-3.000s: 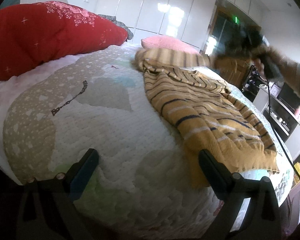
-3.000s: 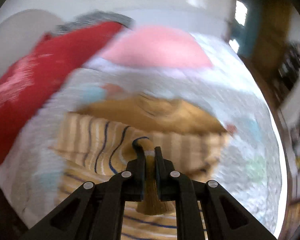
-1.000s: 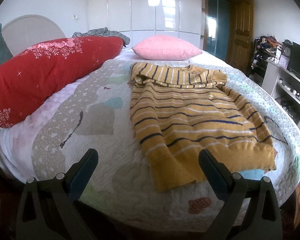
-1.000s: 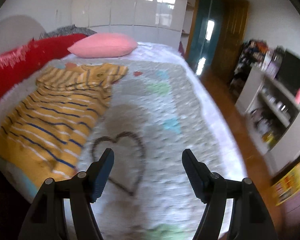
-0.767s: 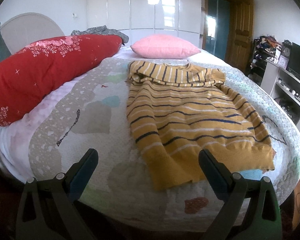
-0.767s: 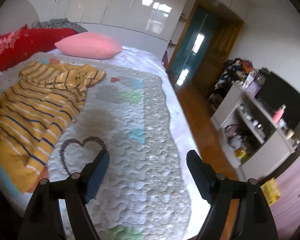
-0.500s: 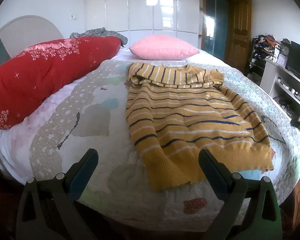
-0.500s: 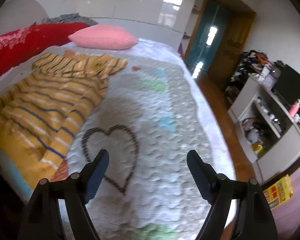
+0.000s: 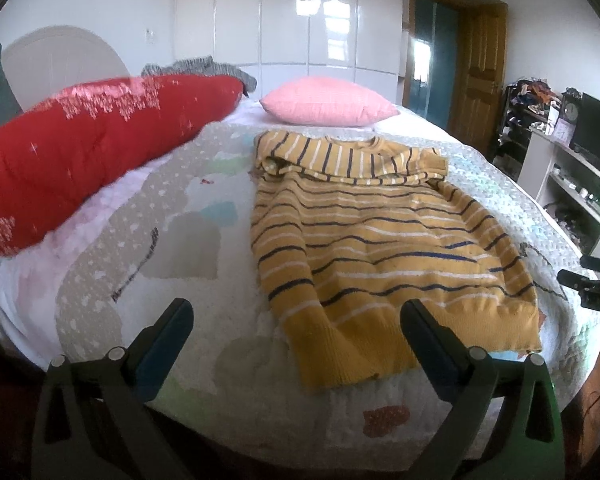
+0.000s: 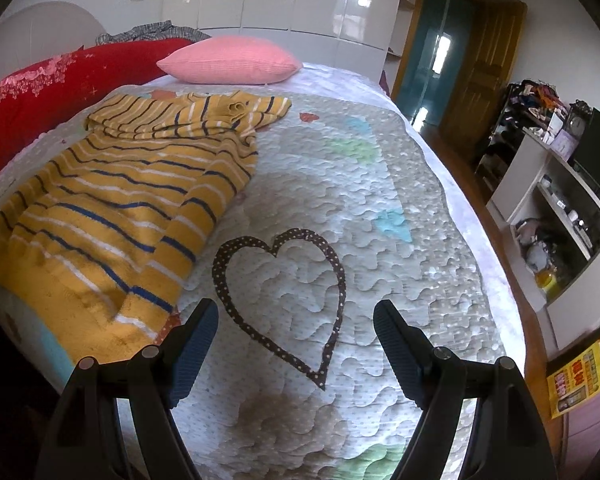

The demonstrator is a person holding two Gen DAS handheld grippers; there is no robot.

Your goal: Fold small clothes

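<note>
The striped sweater [image 9: 380, 248] is laid flat on the bed [image 10: 380, 240], long axis running away, hem nearest the spread, empty left gripper [image 9: 296, 320]; the spread, empty right gripper [image 10: 296, 320] is seen off its right edge.

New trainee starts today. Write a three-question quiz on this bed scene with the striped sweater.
1. True or false: the striped sweater lies on the quilt with its collar toward the pink pillow.
2. What does the right gripper hold?
3. Which pattern lies nearest the right gripper: A star, B heart outline, C flower?

Key: 1 true. 2 nothing; its jaws are open over bare quilt. 3 B.
</note>
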